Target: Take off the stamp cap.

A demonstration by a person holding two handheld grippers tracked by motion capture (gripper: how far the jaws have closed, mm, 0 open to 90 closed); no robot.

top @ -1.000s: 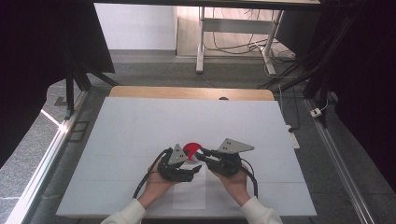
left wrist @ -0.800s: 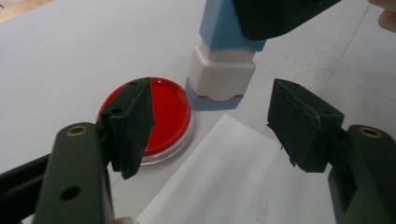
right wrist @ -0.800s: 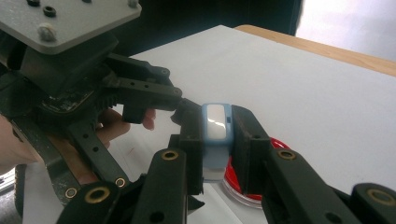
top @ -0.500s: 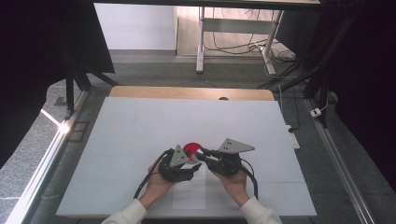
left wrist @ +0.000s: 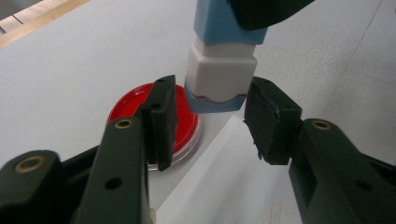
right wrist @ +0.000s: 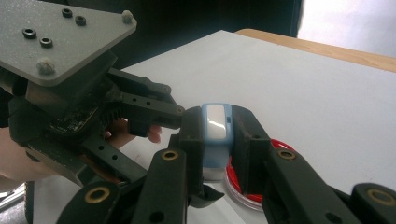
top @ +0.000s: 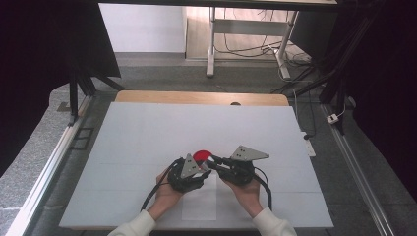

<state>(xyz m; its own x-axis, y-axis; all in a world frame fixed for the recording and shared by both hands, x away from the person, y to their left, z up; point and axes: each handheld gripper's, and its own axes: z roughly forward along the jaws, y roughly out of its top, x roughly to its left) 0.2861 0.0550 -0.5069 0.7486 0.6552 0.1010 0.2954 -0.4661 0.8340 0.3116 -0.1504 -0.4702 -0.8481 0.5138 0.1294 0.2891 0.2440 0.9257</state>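
Observation:
My right gripper is shut on a blue stamp and holds it just above a round red ink pad. The stamp's white lower part hangs between the jaws of my left gripper, which have just been closing. A thin gap still shows on the left side, so the pads do not press on it. In the high view both grippers meet tip to tip, left gripper and right gripper, right beside the ink pad.
A white sheet of paper lies on the pale mat directly under the hands, its corner by the ink pad. A wooden table edge runs along the far side. Cables trail from both grippers toward the person.
The left gripper's jaws have drawn in around the stamp's lower end. Both hands stay where they were, and the stamp and ink pad have not moved.

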